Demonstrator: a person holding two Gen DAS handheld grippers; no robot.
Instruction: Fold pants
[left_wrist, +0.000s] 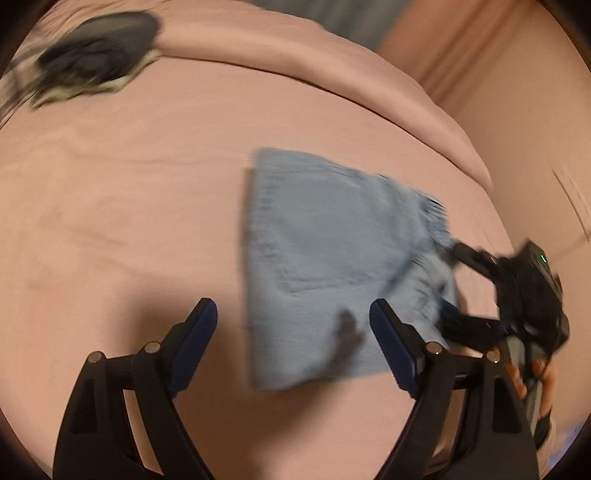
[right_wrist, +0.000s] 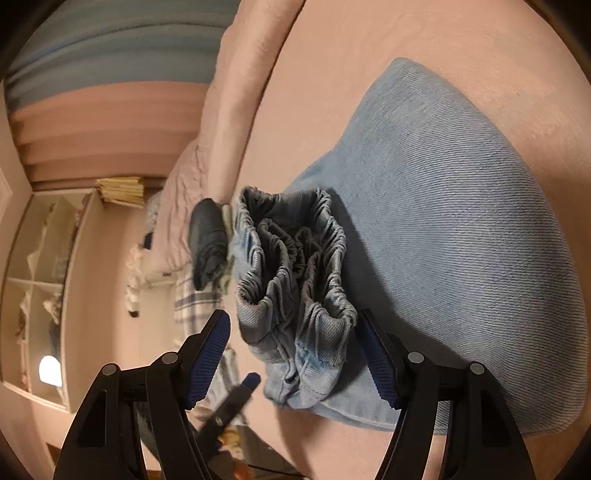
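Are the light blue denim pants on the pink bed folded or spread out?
Folded. The denim pants lie as one compact rectangle on the pink bedspread, and the elastic waistband is bunched in stacked layers.

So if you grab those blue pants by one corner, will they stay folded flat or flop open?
The pants would probably flop open: they are soft denim, lying limp on the pink bed. The gathered waistband already bunches up loosely, so the layers likely slide apart. They look small and thin, so probably light.

Both grippers (left_wrist: 293, 317) (right_wrist: 293, 332) apparently open
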